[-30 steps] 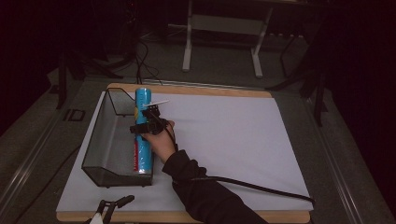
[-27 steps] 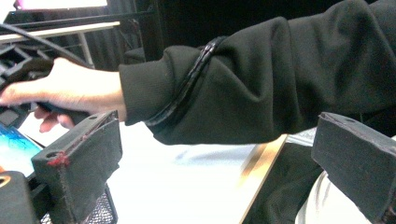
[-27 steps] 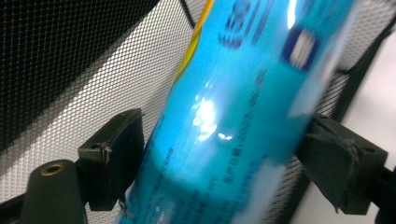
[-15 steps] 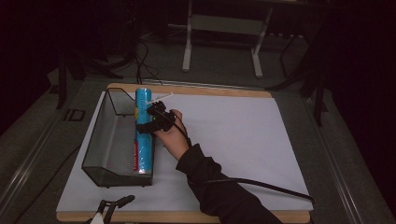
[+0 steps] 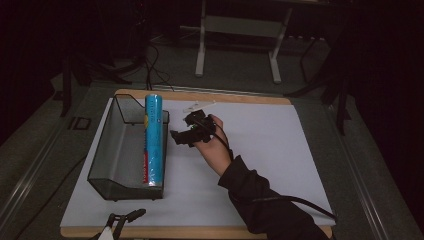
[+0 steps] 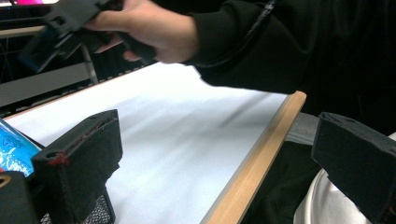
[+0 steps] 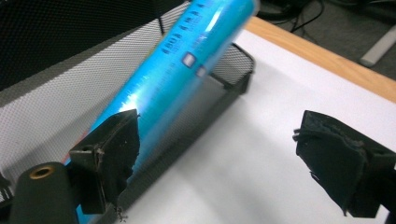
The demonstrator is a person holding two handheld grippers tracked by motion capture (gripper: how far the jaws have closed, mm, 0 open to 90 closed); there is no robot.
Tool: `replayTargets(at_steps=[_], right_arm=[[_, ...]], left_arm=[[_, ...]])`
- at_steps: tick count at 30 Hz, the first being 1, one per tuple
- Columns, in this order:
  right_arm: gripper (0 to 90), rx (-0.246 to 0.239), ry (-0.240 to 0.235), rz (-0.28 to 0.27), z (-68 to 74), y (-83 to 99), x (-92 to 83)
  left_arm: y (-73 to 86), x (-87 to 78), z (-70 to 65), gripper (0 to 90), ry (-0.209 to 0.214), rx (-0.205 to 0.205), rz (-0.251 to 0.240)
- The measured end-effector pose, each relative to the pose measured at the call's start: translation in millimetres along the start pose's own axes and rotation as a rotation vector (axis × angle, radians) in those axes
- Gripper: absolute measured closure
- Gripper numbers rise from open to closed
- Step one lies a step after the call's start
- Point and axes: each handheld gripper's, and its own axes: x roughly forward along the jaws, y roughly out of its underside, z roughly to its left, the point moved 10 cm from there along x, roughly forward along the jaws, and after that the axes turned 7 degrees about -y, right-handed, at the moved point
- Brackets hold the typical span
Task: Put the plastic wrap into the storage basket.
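A blue tube lies in the mesh tray at centre left of the high view, its long axis running up-frame along the tray's right wall. The right claw hangs just beside it, spread and empty. The left claw, bottom left on the surface, is also spread.

A dim room. A white sheet covers the wood-edged table. Beyond its far edge, grey floor carries black cables and what seems a pale stand.
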Motion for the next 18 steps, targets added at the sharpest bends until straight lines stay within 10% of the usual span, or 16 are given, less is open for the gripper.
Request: replayTargets(at_steps=[18], right_arm=[[13.7, 0.018, -0.043, -0.072, -15.8, 45.1, -71.4]], left_arm=[[1.6, 4.1, -0.6, 2.6, 0.002, 0.006, 0.015]])
